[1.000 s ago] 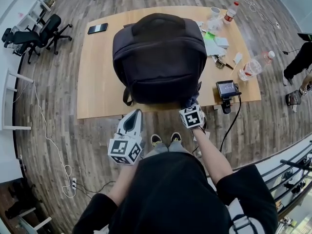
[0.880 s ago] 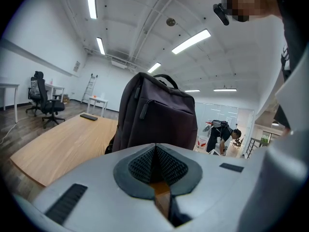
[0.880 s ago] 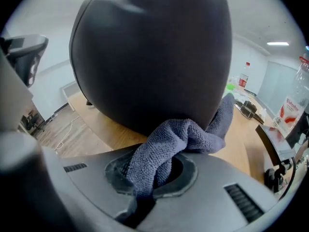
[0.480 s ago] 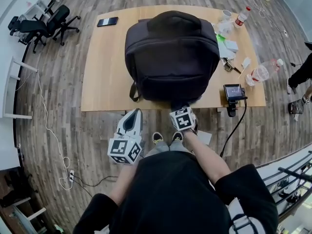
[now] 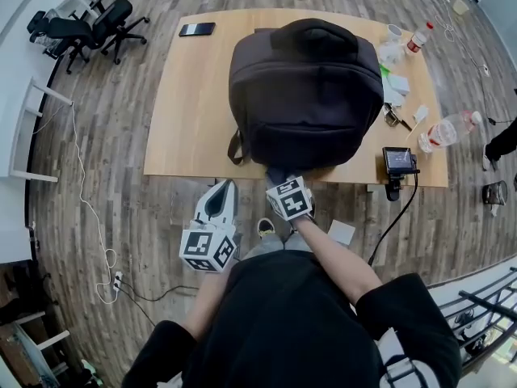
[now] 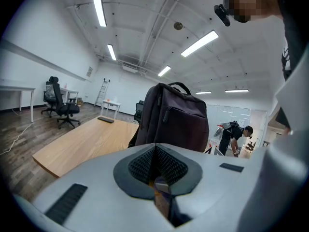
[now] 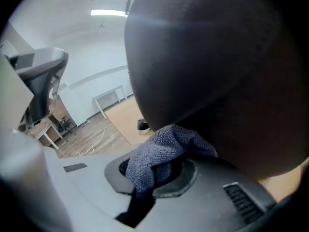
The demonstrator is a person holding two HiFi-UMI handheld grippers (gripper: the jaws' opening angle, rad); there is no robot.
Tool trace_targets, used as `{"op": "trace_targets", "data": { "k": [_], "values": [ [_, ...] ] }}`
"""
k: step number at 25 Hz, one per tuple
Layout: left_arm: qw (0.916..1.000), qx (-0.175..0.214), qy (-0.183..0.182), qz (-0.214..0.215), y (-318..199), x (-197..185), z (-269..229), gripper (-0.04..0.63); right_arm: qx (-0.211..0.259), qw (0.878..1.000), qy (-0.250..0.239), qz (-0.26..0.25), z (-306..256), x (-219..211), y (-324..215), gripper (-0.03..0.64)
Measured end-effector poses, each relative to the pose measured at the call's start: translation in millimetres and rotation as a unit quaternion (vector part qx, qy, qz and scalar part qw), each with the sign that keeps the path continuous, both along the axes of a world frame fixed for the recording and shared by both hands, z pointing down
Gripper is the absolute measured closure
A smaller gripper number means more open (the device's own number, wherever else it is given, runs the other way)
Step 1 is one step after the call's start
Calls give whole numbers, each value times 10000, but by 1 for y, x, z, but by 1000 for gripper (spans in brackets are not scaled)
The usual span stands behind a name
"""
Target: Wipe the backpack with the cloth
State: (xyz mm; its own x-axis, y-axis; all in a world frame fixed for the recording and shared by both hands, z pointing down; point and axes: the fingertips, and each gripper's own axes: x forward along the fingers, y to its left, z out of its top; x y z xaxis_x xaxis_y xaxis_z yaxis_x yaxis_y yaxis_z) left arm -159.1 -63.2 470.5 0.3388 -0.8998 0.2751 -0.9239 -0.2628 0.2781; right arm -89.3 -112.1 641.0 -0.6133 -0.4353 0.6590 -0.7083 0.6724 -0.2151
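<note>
right tool [image 5: 277,178]: clamped on the cloth [image 7: 166,151], tip aimed forward and down at the foot of the backpack [image 5: 307,95].
cloth: bunched out ahead of the jaws, at or just beside the dark fabric; actual contact could not be told.
backpack: stood upright on the desk [image 5: 190,111], directly ahead of the right tool and rising above its tip; filled most of the right gripper view.
long axis: ran up and away from the right tool's tip, from the base by the near desk edge to the top handle.
left tool [image 6: 155,168]: jaws together, nothing between them; held left of the right tool, short of the desk edge, with the backpack ahead, a little to its right and well apart.
nearer hand: the right, clearly.
coming move, as judged: a stroke of the cloth up or across the near face, away from the tip of the right tool.
</note>
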Motion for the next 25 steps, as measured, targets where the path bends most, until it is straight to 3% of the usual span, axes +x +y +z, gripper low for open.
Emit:
{"op": "trace_targets", "data": {
  "k": [6,13,19,25],
  "values": [
    [9999,-26,-4,-146,4,-14,2,578,97,9992,-338,-180,-31,-20,5,583],
    [9999,0,16,-169,0,-18,3,578,1119,9872,-1036,-470,-137,-47,-6,583],
    [10000,32,0,-78,-6,-9,1,578,2049,9710,-1199,-267,-225,-30,-32,583],
    [9999,22,13,136,-14,9,2,578,2376,9649,-1121,-52,-244,0,-36,583]
  ]
}}
